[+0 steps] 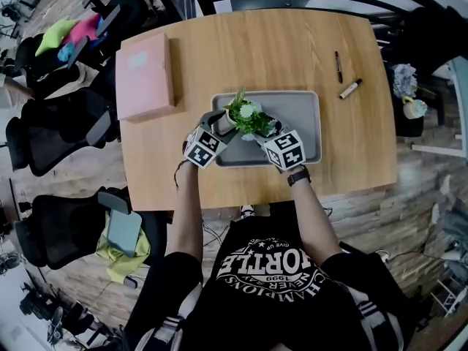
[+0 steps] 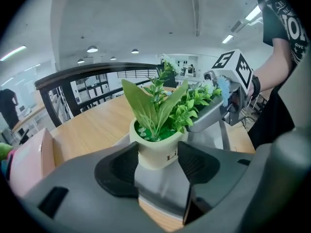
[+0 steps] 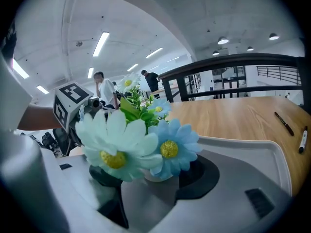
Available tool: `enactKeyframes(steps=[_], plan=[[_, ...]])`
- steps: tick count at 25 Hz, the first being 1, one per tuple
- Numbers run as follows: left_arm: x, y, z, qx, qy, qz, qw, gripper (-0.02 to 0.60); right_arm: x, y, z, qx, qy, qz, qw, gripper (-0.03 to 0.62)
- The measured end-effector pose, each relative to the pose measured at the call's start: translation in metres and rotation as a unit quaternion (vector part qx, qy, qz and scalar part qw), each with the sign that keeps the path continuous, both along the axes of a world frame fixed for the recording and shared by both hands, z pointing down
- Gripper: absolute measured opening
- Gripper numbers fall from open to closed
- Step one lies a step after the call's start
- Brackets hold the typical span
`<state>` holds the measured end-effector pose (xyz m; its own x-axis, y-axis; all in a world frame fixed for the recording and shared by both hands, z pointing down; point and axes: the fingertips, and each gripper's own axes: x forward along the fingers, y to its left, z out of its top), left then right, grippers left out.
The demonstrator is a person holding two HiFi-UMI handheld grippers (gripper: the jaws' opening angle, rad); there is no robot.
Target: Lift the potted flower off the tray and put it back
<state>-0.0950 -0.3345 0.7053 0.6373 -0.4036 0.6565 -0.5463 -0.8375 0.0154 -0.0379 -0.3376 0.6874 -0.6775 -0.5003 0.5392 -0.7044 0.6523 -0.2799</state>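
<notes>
Closest in, the left claw (image 2: 158, 168) is clamping the potted flower (image 2: 156, 152) by its cream pot. One dark pad (image 2: 118, 171) is pressing on each side, and the jaws are standing fairly wide around it. Green leaves are rising out of the pot just beyond the pads.

From the opposite side the right claw (image 3: 156, 173) is gripping the same pot, also spread wide. Its pads are sitting against the pot's sides, while a pale daisy and a blue one are hanging over them and covering part of the contact.

Both claws are meeting over the near left part of the grey tray (image 1: 303, 134). The plant is standing upright between them, above the tray floor; whether its base is touching the tray I cannot tell.

Further out, the tray is lying in the middle of the wooden surface (image 1: 292, 46). A pink box (image 1: 145, 75) is lying on the surface to the left of the tray, apart from it. Two pens (image 1: 350, 88) are lying well off toward the far right.
</notes>
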Motion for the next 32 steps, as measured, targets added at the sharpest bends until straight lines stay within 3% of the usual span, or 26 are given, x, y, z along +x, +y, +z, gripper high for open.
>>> enactKeyframes(steps=[13,32], plan=[[0.012,0.027,-0.010,-0.005,0.013,-0.031,0.9994,0.264,0.011,0.022,-0.013,0.004,-0.007,-0.029,1.000,0.293],[0.008,0.070,-0.063,0.002,0.022,-0.071,0.9972,0.264,0.005,0.062,-0.066,0.030,-0.005,-0.047,0.998,0.293]])
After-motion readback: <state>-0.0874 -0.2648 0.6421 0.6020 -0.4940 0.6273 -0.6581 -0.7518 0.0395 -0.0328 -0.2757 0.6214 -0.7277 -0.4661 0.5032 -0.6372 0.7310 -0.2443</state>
